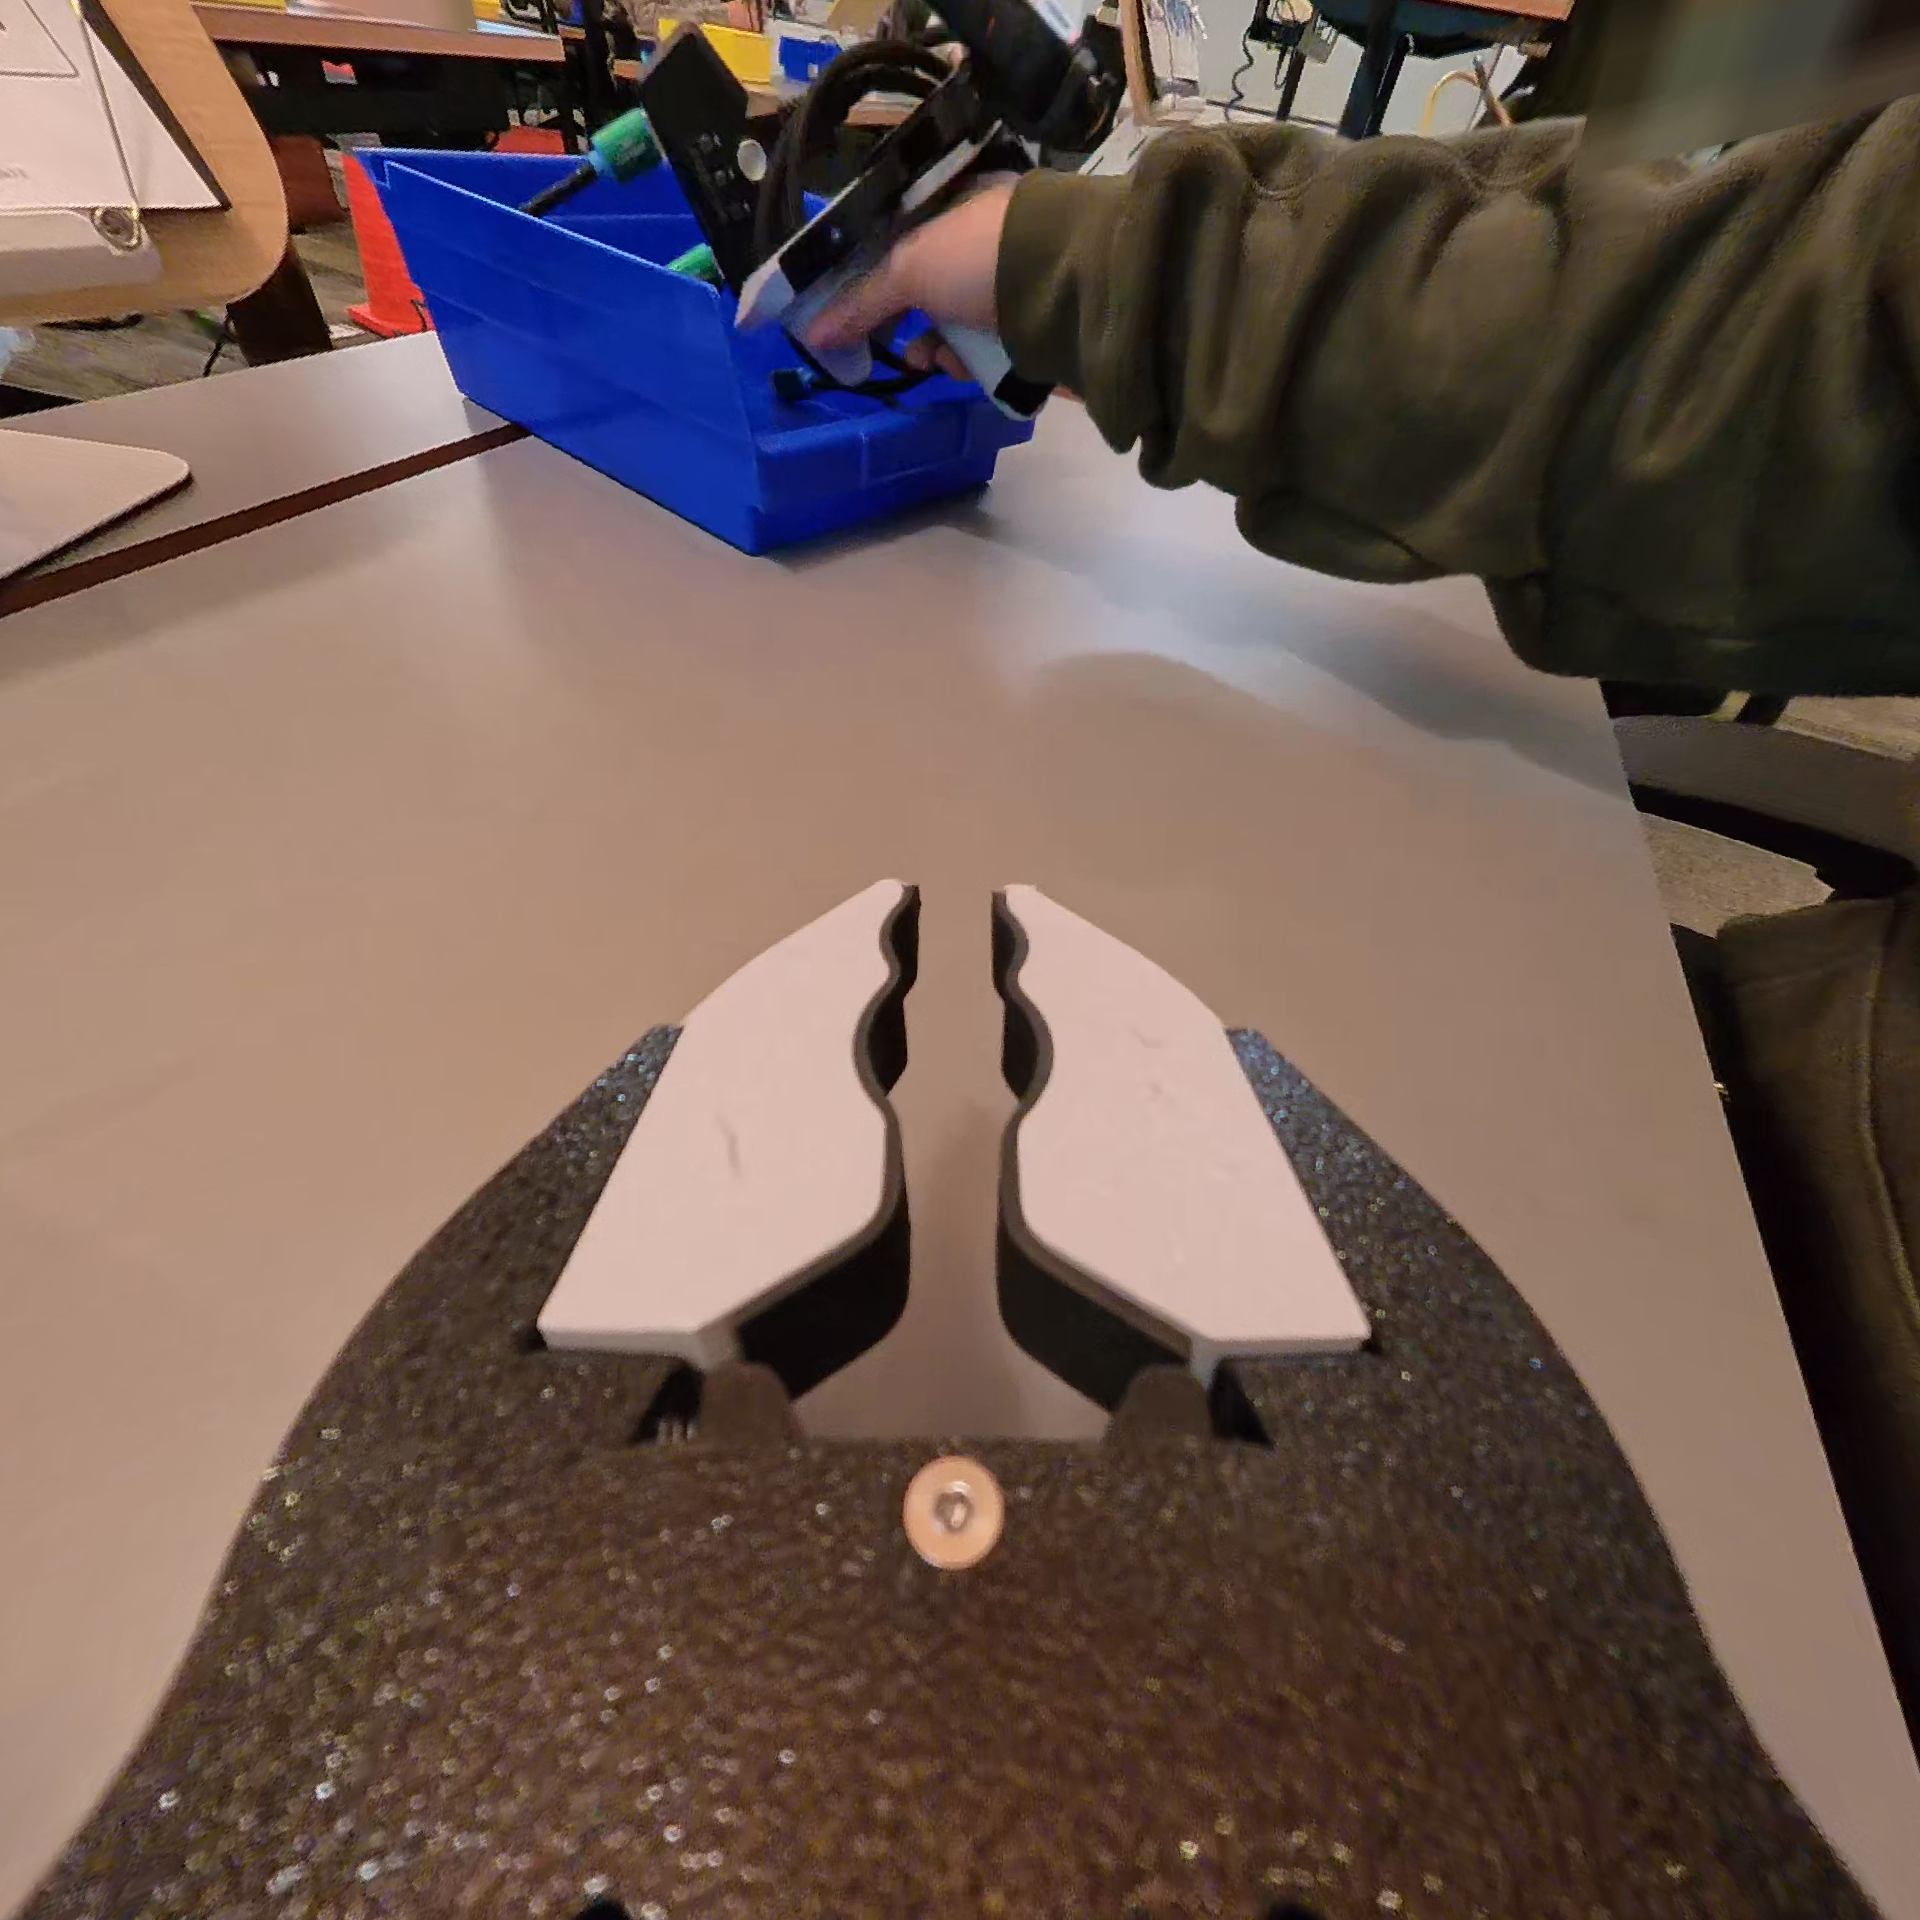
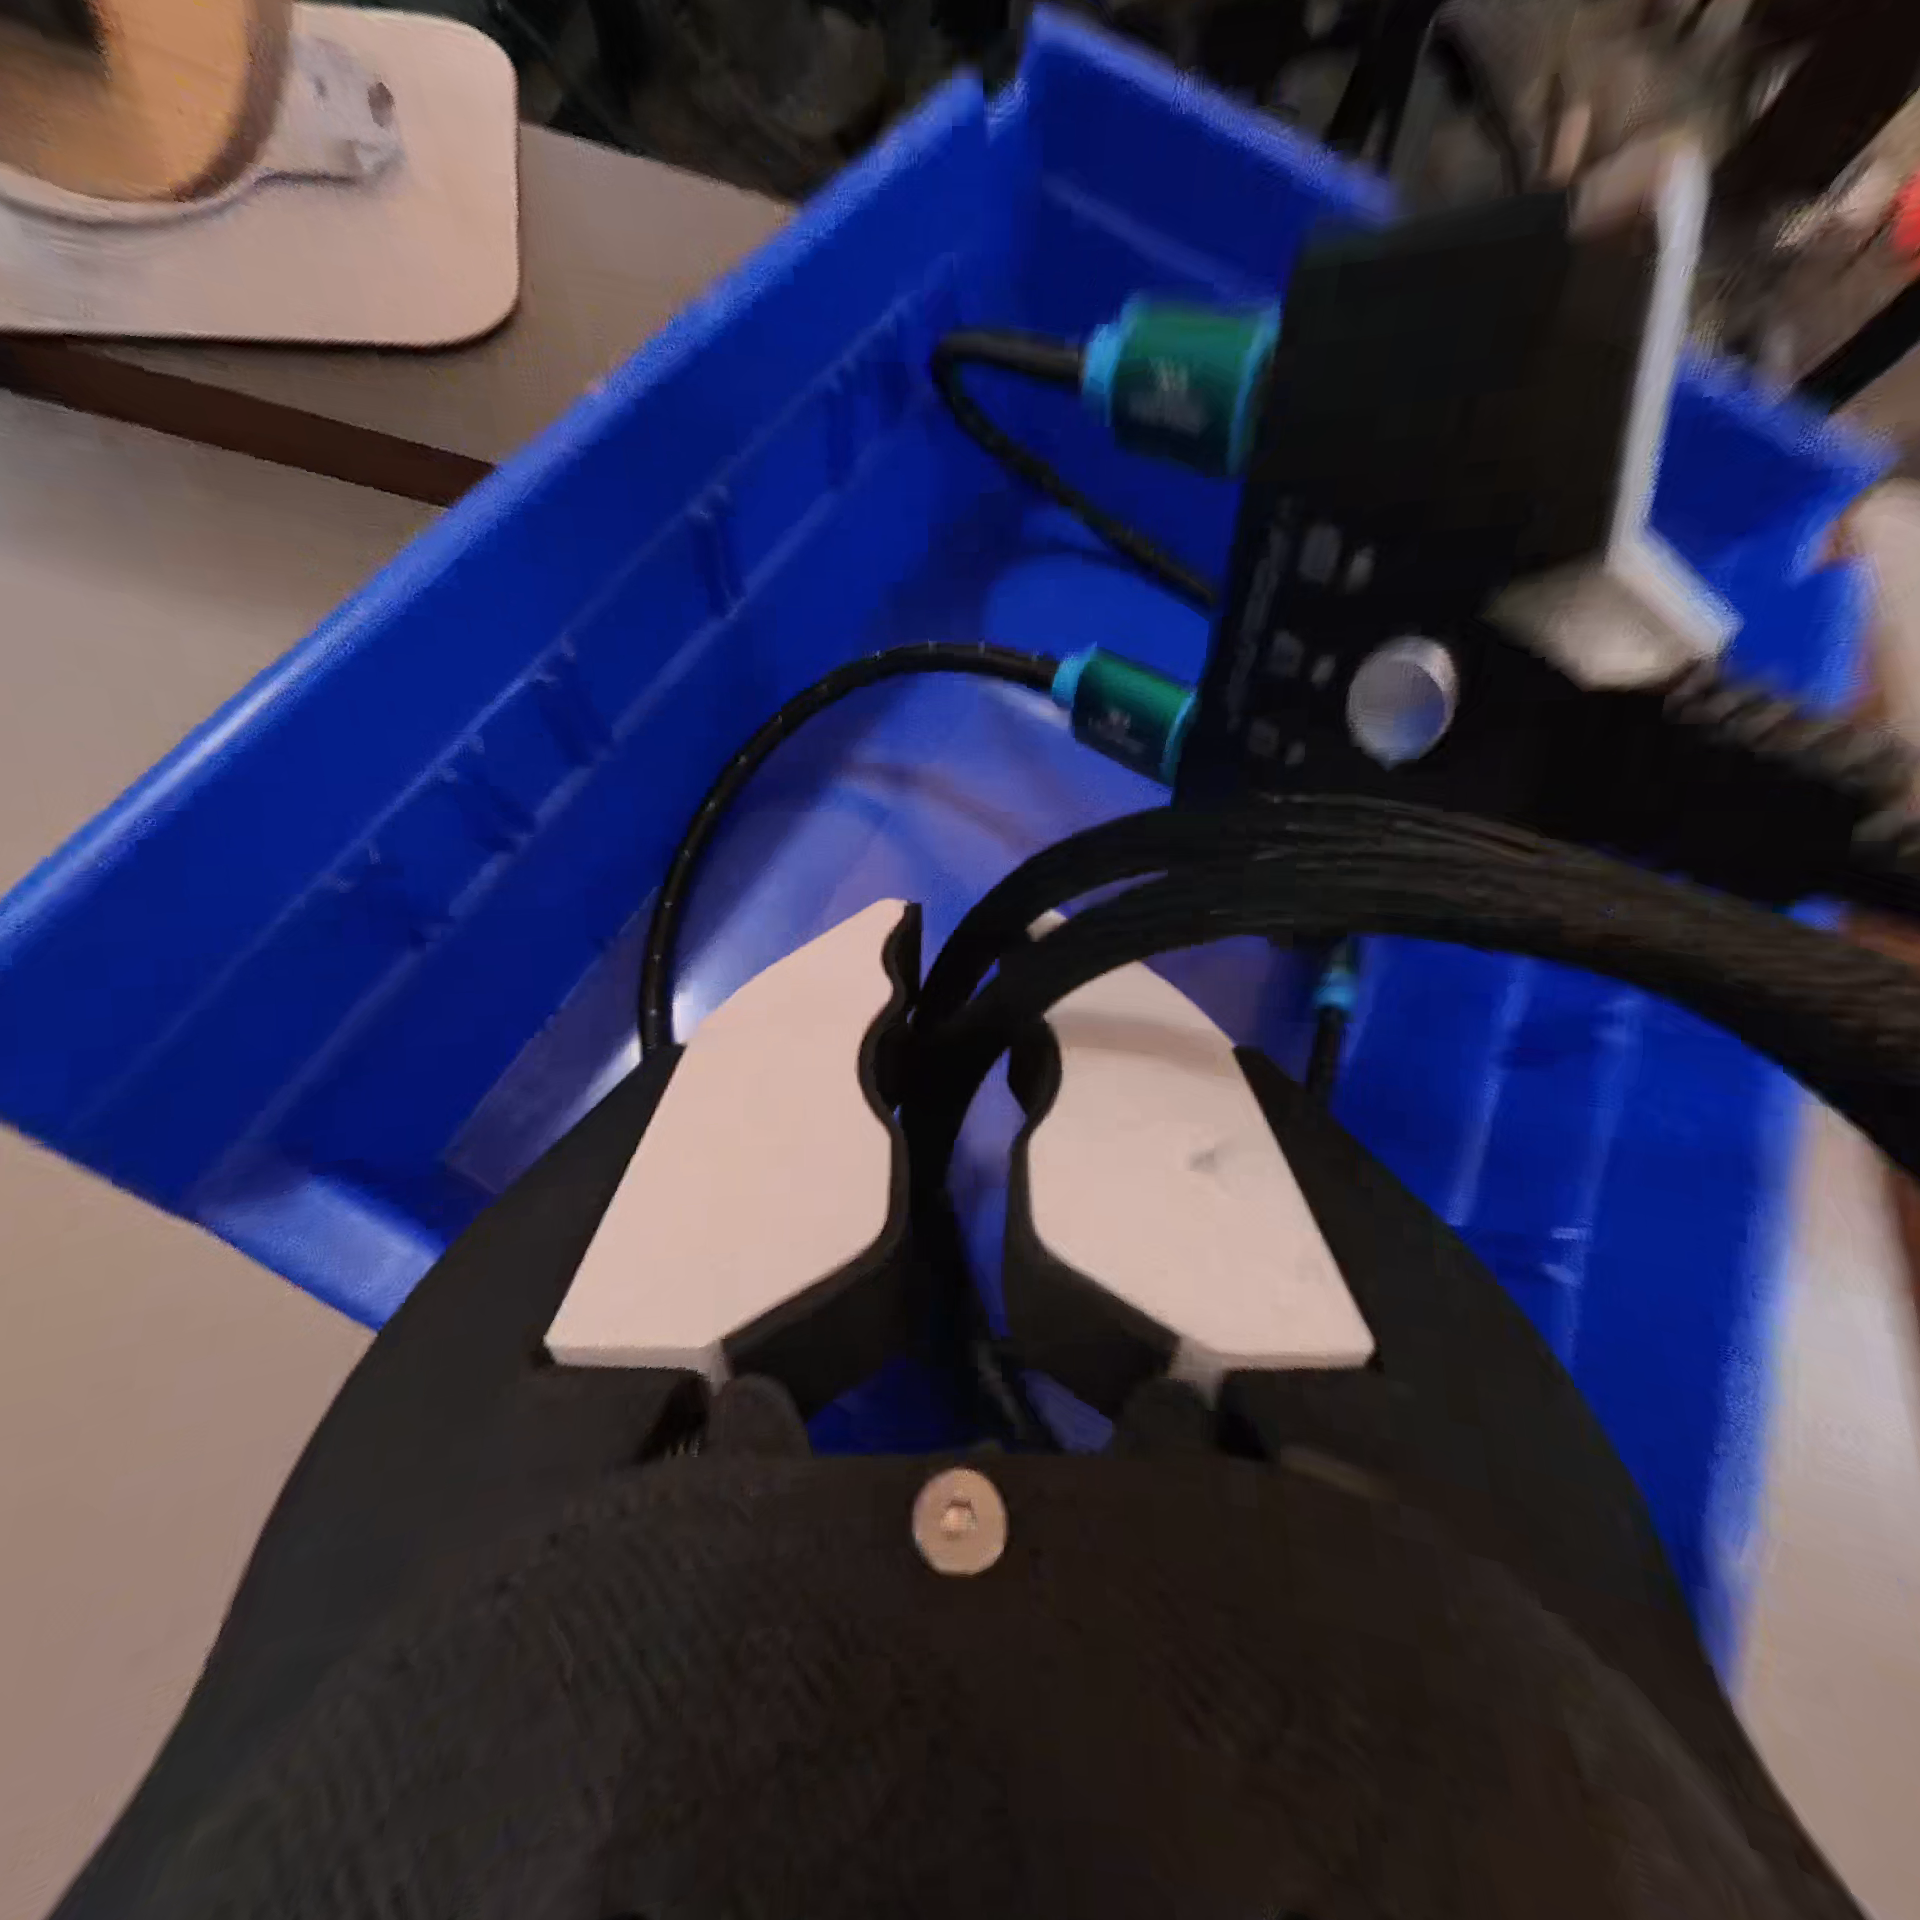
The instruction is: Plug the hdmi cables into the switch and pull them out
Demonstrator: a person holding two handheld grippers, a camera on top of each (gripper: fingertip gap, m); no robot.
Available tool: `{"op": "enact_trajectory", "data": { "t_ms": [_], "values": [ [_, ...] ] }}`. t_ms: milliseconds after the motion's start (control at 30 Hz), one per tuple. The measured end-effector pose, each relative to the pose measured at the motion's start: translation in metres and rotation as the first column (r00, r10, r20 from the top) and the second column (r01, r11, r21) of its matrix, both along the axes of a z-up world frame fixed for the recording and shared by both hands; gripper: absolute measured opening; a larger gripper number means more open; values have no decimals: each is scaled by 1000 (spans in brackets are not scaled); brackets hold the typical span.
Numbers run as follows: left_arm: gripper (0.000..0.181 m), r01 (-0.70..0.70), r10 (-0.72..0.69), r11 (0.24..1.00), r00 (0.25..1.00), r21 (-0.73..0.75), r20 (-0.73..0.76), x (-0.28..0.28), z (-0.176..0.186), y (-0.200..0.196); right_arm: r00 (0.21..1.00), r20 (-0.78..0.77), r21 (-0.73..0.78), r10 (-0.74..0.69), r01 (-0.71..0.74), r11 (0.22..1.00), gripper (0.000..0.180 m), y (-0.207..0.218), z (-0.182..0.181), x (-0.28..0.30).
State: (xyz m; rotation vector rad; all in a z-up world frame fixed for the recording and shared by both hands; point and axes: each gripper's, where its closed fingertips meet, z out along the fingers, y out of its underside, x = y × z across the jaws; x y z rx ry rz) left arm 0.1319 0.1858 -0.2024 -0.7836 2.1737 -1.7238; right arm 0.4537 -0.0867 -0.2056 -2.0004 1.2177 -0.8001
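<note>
**Lifting the cable bundle and switch out of the bin**

The right tongs (image 2: 961, 1023) are reaching into the blue bin (image 2: 436, 831) and are clamping on a thick bundle of black cables (image 2: 1455, 883), which is passing between the pale fingers (image 2: 769, 1122). The black switch (image 2: 1434, 499) is hanging tilted above the bin's far end, with 2 green-ended HDMI plugs (image 2: 1174, 379) seated in its side, so the cables are already plugged in. The left tongs (image 1: 956, 935) are hovering empty over the bare grey table (image 1: 520, 779), slightly apart, well away from the bin.

To do this step well, I judge the grip should be staying firm on the bundle while rising slowly, so the switch is not swinging against the bin wall. The left tongs should be coming in to steady the switch body before any plug is pulled straight out.
</note>
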Motion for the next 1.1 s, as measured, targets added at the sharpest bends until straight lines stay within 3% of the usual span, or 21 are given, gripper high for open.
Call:
{"op": "enact_trajectory", "data": {
  "t_ms": [33, 200, 267, 367, 433, 500, 567, 700, 800, 900, 967, 1033, 1100],
  "values": [
    [12, 0, 0, 1000, 1000, -2, -1, 0, 0, 0, 998, 53, -56, 27, -24, 998, 20, 1, 10, -4],
    [13, 1, -1, 1000, 1000, -8, -1, 0, 1, 1, 976, -25, -167, 215, -216, 962, 57, 10, 12, -47],
    [13, 3, -3, 1000, 1000, -5, 0, -1, 0, 0, 967, -47, -94, 252, -255, 962, 60, 6, 14, -65],
    [13, 4, -4, 1000, 1000, -6, -2, -1, 0, 0, 956, 50, 114, 289, -293, 949, 56, -1, 43, -94],
    [13, 4, -4, 1000, 1000, -9, -5, -1, 0, 0, 953, 35, 249, 302, -301, 920, 54, -15, 54, -114],
    [13, 4, -5, 1000, 1000, -11, -11, -1, 0, 0, 967, 35, 345, 251, -248, 905, 53, -43, 64, -128],
    [13, 4, -4, 1000, 1000, -11, -12, 0, 0, 0, 994, 49, 375, 103, -113, 920, 52, -89, 66, -132],
    [13, 7, -7, 1000, 1000, -9, -14, -1, 0, 0, 986, -18, 378, -165, 160, 912, 58, -173, 29, -128],
    [13, 10, -10, 1000, 1000, -5, -17, -1, -1, -1, 979, -167, 393, -115, 173, 903, 72, -180, -15, -121],
    [13, 10, -10, 1000, 1000, 0, -14, -1, -1, -1, 992, -126, 448, -25, 79, 890, 62, -169, -21, -108],
    [13, 8, -8, 1000, 1000, 2, -14, -1, -1, -1, 989, -112, 463, 98, -35, 886, 20, -153, -17, -110],
    [13, 6, -6, 1000, 1000, 2, -16, -1, -2, -1, 973, -154, 457, 170, -83, 886, 18, -142, -9, -117],
    [12, 5, -5, 1000, 1000, -1, -19, 0, -2, -1, 982, -64, 492, 180, -126, 862, 18, -132, 25, -118]
  ]
}}
